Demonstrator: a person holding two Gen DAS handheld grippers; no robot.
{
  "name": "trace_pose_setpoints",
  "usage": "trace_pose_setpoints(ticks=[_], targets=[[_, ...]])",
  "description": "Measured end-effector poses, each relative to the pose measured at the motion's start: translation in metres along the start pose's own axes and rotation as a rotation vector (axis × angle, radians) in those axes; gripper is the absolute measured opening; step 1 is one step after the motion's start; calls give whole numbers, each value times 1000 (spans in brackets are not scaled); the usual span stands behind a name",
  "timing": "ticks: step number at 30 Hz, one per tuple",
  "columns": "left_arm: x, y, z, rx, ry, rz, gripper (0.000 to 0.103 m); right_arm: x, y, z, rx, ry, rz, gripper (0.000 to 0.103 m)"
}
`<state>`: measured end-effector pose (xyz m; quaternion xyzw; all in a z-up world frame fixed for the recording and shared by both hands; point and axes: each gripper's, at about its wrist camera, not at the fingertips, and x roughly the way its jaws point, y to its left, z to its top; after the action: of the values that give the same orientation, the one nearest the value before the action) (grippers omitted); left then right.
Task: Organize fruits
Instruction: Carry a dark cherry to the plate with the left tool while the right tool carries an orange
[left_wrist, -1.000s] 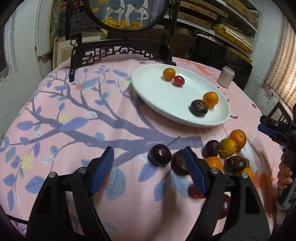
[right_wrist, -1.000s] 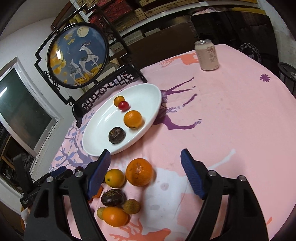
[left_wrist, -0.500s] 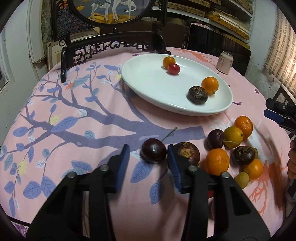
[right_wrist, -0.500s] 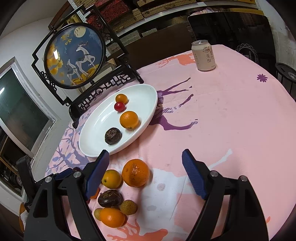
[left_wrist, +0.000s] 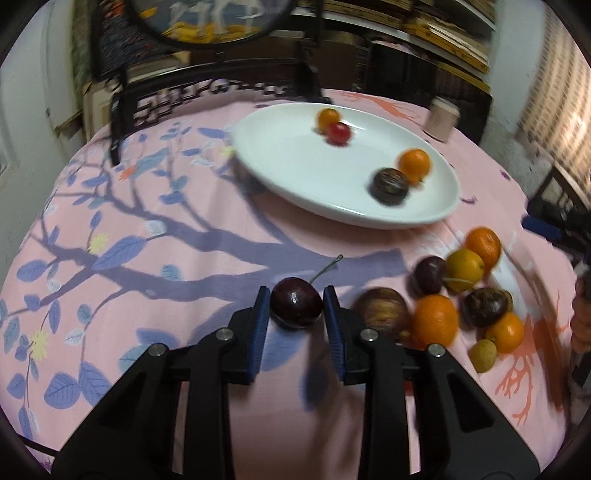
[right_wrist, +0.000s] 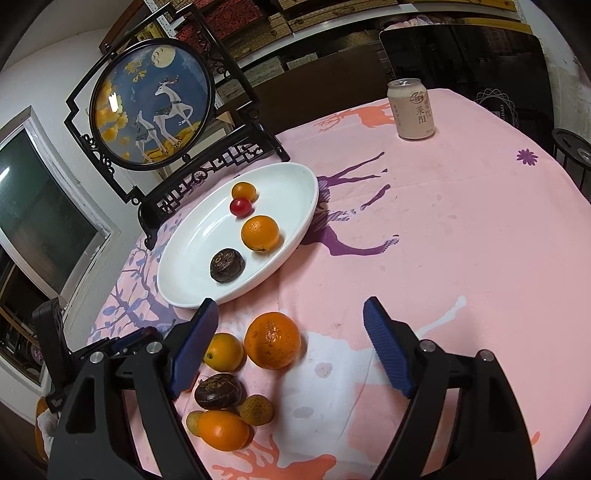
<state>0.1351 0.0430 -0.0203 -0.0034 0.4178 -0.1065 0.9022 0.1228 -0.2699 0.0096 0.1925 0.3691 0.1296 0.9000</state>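
The left gripper (left_wrist: 296, 308) had just closed its blue pads on a dark cherry (left_wrist: 296, 302) on the pink tablecloth (left_wrist: 155, 236), its stem pointing up toward the plate; the right gripper (right_wrist: 291, 341) hung with jaws wide apart and empty above a large orange (right_wrist: 272, 345) in the loose pile of fruit; beyond, the white plate (right_wrist: 280, 177) held four fruits; a drink can (right_wrist: 410, 109) stood far back

Lower frame: right gripper (right_wrist: 291, 334), blue pads spread wide, nothing pinched. Between them, a large orange (right_wrist: 272, 345) on pink tablecloth (right_wrist: 461, 229). Centre left: white plate (right_wrist: 295, 181) holding four fruits. Upper right: a can (right_wrist: 410, 109), upright.
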Motion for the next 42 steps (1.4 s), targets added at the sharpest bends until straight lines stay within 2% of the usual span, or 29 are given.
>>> trace_pose_setpoints(ticks=[2,10,22,24,26,27,32,35,38,42], targets=[[-1,7,1,-33,0,3,30,0,0,0,1,7,13,81],[1,3,0,-14,-8,29,30,14,15,-10,-48,100,64,80],[1,-4,-1,16,-14,48,30,42,16,-20,-45,170,42,64],[1,-6,-2,24,-15,44,30,50,17,-23,-48,188,36,56],[1,-8,-2,33,-16,42,30,51,20,-24,-72,182,22,45],[1,-9,-2,36,-17,40,30,51,20,-24,-70,180,25,44],[-7,-13,-2,44,-55,50,30,44,19,-22,-66,164,36,43],[-20,-10,5,13,-101,32,29,26,18,-14,-53,94,47,43],[-30,-14,24,6,-138,33,29,5,18,-1,-32,4,59,43],[-24,-35,62,40,-146,25,30,10,31,19,-31,0,91,43]])
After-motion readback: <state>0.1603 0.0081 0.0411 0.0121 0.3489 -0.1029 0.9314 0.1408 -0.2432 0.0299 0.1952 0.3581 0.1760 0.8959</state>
